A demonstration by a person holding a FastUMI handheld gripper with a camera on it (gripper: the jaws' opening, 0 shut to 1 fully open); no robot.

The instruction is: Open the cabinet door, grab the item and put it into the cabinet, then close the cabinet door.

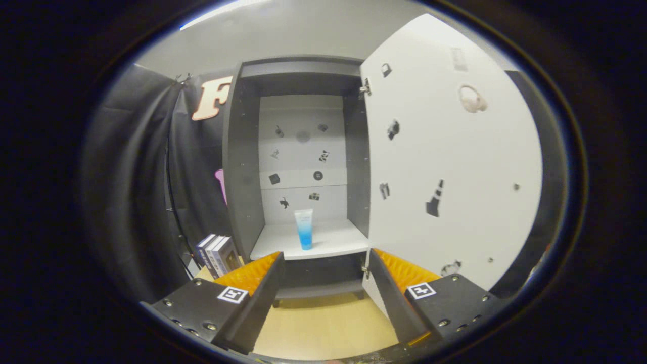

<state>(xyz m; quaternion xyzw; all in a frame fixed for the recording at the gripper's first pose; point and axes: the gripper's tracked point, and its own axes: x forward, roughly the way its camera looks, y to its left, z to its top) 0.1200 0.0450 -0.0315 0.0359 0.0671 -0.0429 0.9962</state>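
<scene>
The blue tube (304, 229) is standing upright on the cabinet shelf (333, 245), beyond the jaws and well apart from them. The gripper (323, 273) is hovering with its jaws spread and holding nothing. The cabinet door (445, 167) is swinging wide to the right, so closing appears to be the step in hand. Judging by this, the right finger should be getting behind the door's outer edge, pushing evenly, keeping clear of the books (216, 255) on the desk (323, 323).

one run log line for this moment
cabinet door: open | tube: upright on cabinet shelf | hand-held gripper: open, empty, short of shelf
</scene>
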